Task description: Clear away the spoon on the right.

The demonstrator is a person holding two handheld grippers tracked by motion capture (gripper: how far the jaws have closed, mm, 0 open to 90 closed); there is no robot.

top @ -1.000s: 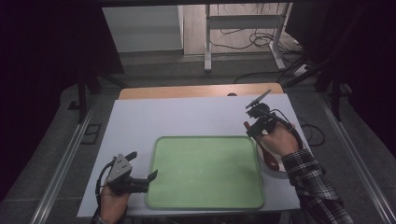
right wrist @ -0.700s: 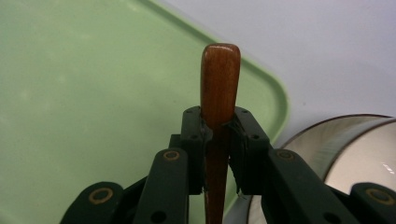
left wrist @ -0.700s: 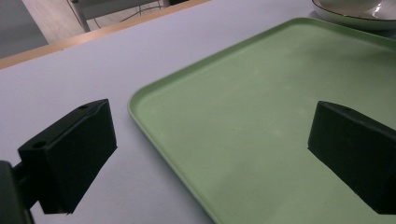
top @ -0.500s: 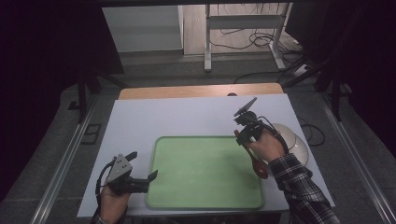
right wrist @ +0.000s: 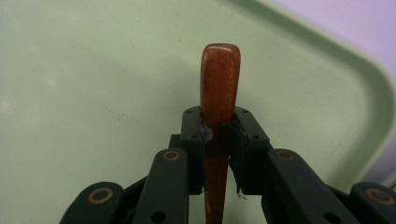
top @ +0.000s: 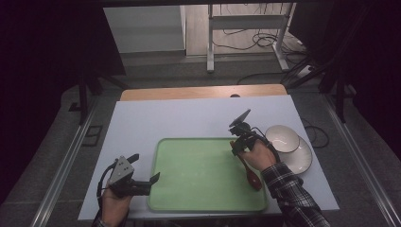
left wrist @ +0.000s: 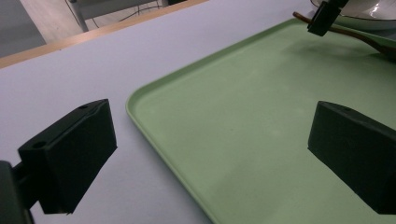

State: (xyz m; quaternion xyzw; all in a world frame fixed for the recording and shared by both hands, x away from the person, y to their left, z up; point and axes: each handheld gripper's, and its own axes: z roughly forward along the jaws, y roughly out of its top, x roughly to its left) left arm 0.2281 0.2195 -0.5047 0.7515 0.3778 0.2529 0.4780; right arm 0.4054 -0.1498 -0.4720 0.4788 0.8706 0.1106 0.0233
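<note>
A brown wooden spoon [top: 253,177] lies slanted over the right side of the green tray [top: 198,175], its bowl end toward the front. My right gripper [top: 236,144] is shut on the handle, close above the tray. In the right gripper view the handle tip [right wrist: 219,79] sticks out past the clamped pads of the right gripper [right wrist: 218,133], with the tray [right wrist: 93,70] beneath. My left gripper [top: 145,167] rests open at the tray's front left corner. In the left gripper view its jaws [left wrist: 212,154] stand wide apart over the tray's rim [left wrist: 140,116], with the spoon [left wrist: 359,35] far off.
A white bowl [top: 282,138] sits on a white plate [top: 302,161] just right of the tray, beside my right hand. The tray rests on a white tabletop [top: 189,118] with a wooden strip at its far edge. Cables lie on the floor beyond.
My right hand has moved left and down with the spoon, from over the bowl and plate to the tray's right side. The bowl is now uncovered. The left gripper stayed still.
</note>
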